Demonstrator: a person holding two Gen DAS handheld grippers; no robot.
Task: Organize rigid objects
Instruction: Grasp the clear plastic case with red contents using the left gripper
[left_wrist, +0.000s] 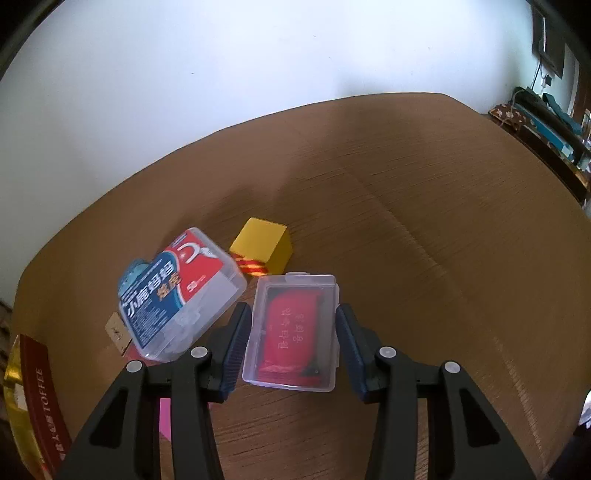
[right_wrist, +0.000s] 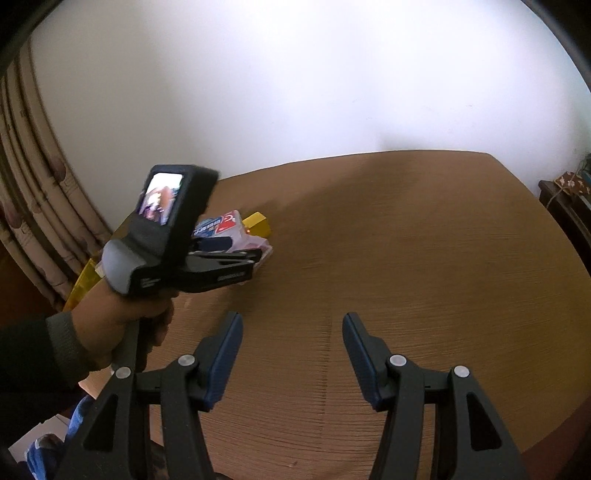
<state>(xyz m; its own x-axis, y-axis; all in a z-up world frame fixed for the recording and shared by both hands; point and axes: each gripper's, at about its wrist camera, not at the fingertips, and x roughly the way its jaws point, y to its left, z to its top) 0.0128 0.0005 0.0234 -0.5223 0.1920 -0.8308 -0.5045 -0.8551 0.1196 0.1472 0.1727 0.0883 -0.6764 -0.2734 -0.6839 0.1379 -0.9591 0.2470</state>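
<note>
In the left wrist view my left gripper (left_wrist: 293, 319) is shut on a small clear plastic case (left_wrist: 293, 332) with red contents, its pads against the case's two long sides. Just left of it lies a larger clear box with a blue and red label (left_wrist: 177, 291), and behind stands a yellow box (left_wrist: 264, 247). In the right wrist view my right gripper (right_wrist: 291, 328) is open and empty over bare tabletop. The left gripper's body (right_wrist: 207, 266) shows at left there, with the labelled box (right_wrist: 221, 225) and yellow box (right_wrist: 258, 221) behind it.
A brown wooden table (left_wrist: 424, 221) spreads to the right. A red and gold toffee box (left_wrist: 33, 406) lies at the table's left edge, with a small tan card (left_wrist: 118, 330) and a pink piece (left_wrist: 165, 417) near it. Curtains (right_wrist: 33, 206) hang at left; dark furniture (left_wrist: 546, 125) stands at right.
</note>
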